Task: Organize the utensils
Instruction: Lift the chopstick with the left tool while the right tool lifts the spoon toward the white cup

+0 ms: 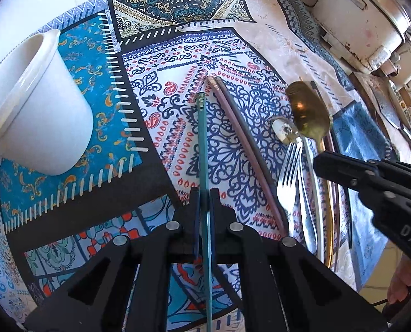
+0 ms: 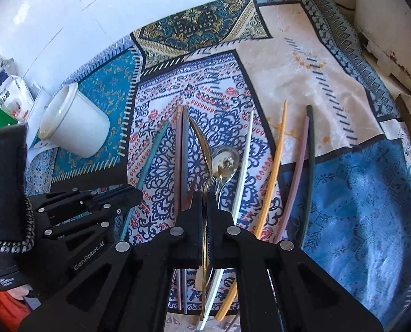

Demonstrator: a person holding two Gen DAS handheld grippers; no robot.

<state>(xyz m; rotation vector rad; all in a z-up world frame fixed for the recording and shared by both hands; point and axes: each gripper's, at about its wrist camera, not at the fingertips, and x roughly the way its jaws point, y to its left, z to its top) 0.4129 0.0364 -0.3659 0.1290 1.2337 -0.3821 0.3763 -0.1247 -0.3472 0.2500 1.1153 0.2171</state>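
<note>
My left gripper [image 1: 204, 193] is shut on a teal chopstick [image 1: 202, 144] and holds it above the patterned tablecloth; it also shows in the right wrist view [image 2: 150, 152]. My right gripper [image 2: 204, 197] is shut on the handle of a gold spoon [image 2: 202, 144], whose bowl also shows in the left wrist view [image 1: 307, 108]. A white cup [image 1: 36, 105] lies tilted at the left, its mouth toward the upper left. A pink and a grey chopstick [image 1: 241, 144] lie side by side mid-table. A silver fork [image 1: 288, 171] and a small silver spoon [image 2: 226, 161] lie beneath the gold spoon.
White [image 2: 242, 166], orange [image 2: 274, 166], pink [image 2: 296, 171] and dark green [image 2: 310, 166] chopsticks lie to the right on the cloth. A worn white appliance [image 1: 366, 19] stands at the back right. Packets and papers [image 2: 11, 96] sit behind the cup. A white wall is at the back.
</note>
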